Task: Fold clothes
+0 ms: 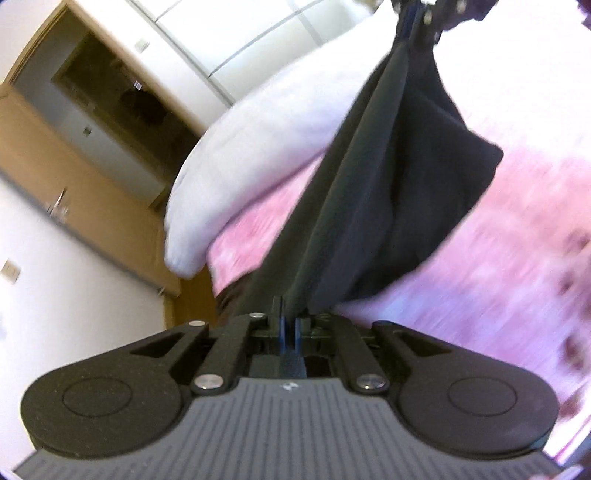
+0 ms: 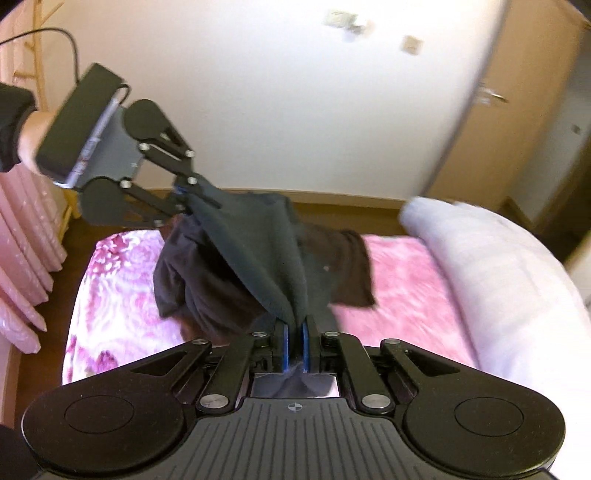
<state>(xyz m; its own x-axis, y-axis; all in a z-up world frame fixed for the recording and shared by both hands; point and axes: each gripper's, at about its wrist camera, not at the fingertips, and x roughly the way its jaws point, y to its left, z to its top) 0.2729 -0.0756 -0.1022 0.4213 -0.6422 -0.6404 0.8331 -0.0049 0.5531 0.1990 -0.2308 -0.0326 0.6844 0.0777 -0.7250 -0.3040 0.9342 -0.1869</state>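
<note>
Above the pink bedspread (image 2: 399, 280) — dark garment (image 2: 258, 258) stretched, pinched by left gripper (image 2: 184, 197) and right gripper (image 2: 294, 338), white duvet (image 2: 498, 273) alongside.

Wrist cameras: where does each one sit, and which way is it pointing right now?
Left wrist: on the left gripper, looking along the stretched dark garment to the right gripper, over the pink bedspread.
Right wrist: on the right gripper, facing the left gripper, a sleeved forearm and the wall.
Shared: garment, bedspread, white duvet.

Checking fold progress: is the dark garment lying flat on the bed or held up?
Held up: the dark garment stretches between left gripper and right gripper, sagging above the bed.
</note>
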